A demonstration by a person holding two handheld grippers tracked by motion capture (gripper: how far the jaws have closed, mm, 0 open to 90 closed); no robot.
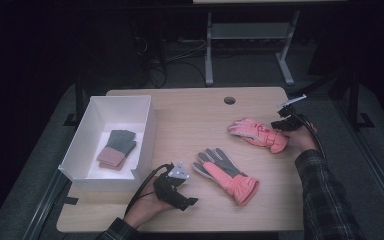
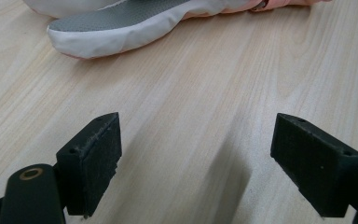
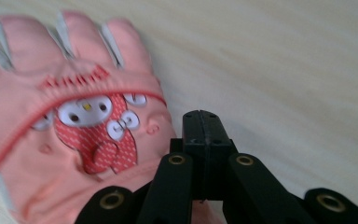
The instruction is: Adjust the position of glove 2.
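Two padded pink gloves (image 1: 258,134) (image 1: 226,175) on woodgrain table (image 1: 190,125); left tool (image 2: 196,163) released, right tool (image 3: 201,122) clenched empty

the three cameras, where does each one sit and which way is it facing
High view: above the person's side, looking forward and down on the table; both forearms, left gripper, right gripper.
Left gripper view: low over the tabletop, open jaws toward the near glove.
Right gripper view: shut jaws beside the far glove.
Shared: each glove also shows in the high view, and.
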